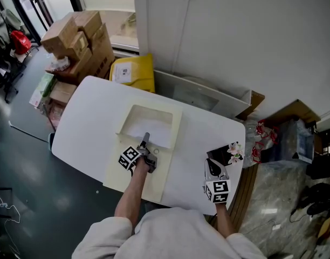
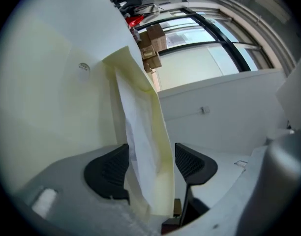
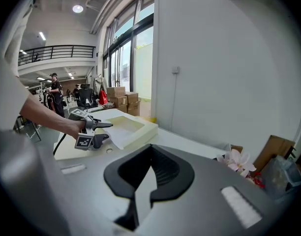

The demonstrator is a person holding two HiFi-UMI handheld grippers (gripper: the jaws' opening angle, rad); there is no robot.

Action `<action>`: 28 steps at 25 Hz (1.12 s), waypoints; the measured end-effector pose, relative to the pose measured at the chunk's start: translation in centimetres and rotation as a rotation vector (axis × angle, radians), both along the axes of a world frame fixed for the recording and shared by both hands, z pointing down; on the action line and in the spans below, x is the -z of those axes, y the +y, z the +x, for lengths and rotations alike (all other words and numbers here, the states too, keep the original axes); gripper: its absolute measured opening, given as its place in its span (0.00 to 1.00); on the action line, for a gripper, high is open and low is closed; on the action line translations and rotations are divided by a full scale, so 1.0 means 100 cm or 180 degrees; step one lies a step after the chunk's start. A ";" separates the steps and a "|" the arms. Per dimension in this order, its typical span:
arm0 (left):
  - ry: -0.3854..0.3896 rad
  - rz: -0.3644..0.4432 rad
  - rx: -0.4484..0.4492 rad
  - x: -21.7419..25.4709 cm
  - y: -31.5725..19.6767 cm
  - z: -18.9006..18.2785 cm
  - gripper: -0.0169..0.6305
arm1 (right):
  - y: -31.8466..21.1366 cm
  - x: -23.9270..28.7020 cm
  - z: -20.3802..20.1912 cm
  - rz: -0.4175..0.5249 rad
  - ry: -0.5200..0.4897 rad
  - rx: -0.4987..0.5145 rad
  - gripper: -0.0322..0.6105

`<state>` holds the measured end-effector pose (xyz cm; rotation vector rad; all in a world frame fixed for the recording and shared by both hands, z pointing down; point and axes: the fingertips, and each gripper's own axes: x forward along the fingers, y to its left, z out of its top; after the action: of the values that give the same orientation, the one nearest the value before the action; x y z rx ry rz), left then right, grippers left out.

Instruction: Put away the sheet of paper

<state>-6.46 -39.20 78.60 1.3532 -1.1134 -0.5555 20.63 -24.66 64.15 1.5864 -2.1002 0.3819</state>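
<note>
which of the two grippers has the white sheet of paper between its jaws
The left gripper: its jaws stand apart with the white sheet of paper between them. The right gripper has its jaws together, with nothing in them.

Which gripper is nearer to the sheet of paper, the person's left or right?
Left. The left gripper has its open jaws either side of the sheet of paper at the envelope mouth; the right gripper is well off to the right, over the table.
</note>
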 end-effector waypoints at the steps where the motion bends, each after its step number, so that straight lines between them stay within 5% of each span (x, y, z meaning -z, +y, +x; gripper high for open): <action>1: -0.0158 0.0024 -0.0131 0.001 0.002 0.002 0.48 | 0.000 0.000 -0.001 0.0005 -0.0002 0.0007 0.05; 3: -0.0664 0.0117 -0.0503 0.004 0.006 0.007 0.48 | 0.000 0.002 -0.001 0.0014 -0.0009 0.0015 0.05; 8: -0.2440 0.0449 -0.1593 0.013 0.012 0.015 0.48 | 0.001 0.003 -0.004 0.0017 -0.0023 0.0033 0.05; 13: -0.3477 0.0845 -0.2327 0.018 0.018 0.025 0.50 | 0.002 0.004 -0.008 0.0021 -0.0032 0.0058 0.05; 19: -0.3929 0.1057 -0.2666 0.014 0.027 0.034 0.52 | 0.002 0.003 -0.011 0.0043 -0.0039 0.0093 0.05; 28: -0.3773 0.1211 -0.2223 0.053 0.030 0.020 0.47 | -0.001 0.008 -0.019 0.0098 -0.0071 0.0111 0.05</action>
<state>-4.43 -36.23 73.32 2.3651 -1.3184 0.7004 18.74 -24.73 63.37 1.5672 -2.1574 0.3586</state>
